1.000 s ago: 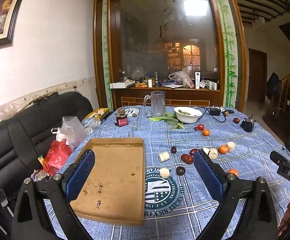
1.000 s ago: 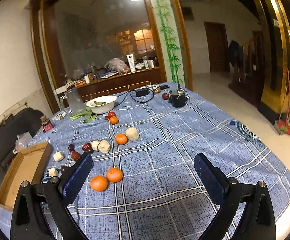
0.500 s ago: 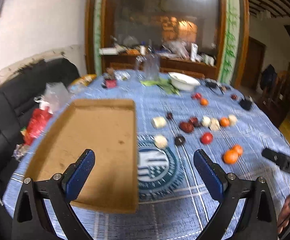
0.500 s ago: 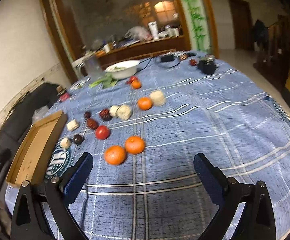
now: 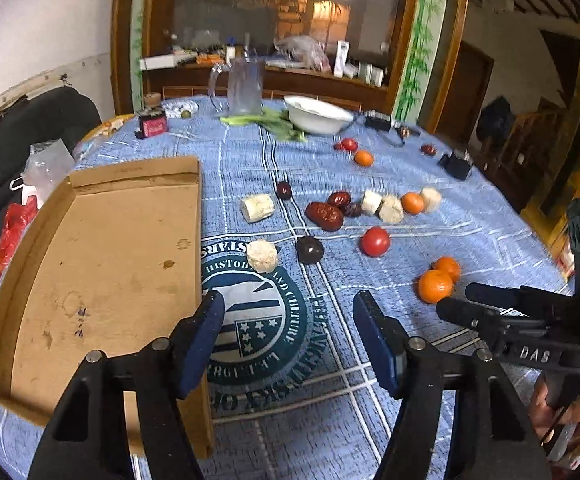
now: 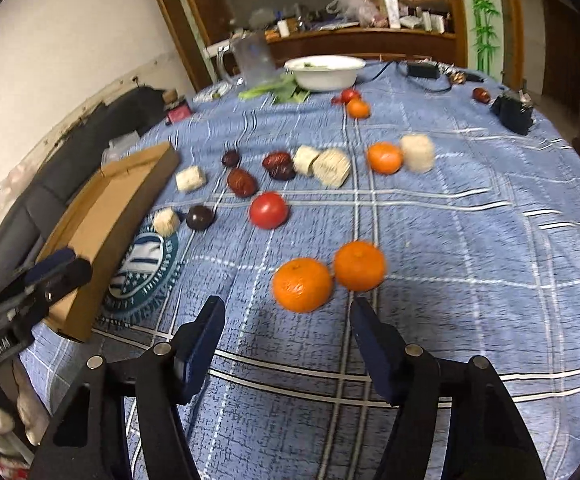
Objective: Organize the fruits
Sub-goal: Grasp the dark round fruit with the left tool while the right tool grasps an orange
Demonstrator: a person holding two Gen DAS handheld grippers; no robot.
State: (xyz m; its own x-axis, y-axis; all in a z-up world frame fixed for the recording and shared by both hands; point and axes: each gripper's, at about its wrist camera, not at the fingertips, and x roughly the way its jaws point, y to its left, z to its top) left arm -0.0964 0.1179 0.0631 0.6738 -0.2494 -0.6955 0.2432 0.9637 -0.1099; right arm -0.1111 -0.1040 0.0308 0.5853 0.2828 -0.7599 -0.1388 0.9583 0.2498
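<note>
Two grippers of yours over a blue plaid tablecloth (image 5: 470, 232), fruit loose on it.
Shallow brown cardboard tray (image 5: 101, 264) lies left; two round oranges (image 6: 302, 285) touch ahead of your right gripper (image 6: 285, 342); left gripper (image 5: 287, 334) and right both closing, nothing between.

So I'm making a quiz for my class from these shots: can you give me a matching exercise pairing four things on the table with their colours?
Things:
1. cardboard tray
2. bowl
3. tomato
4. nearest mandarin

Colours:
A. orange
B. white
C. brown
D. red

Pairs: 1-C, 2-B, 3-D, 4-A
</note>
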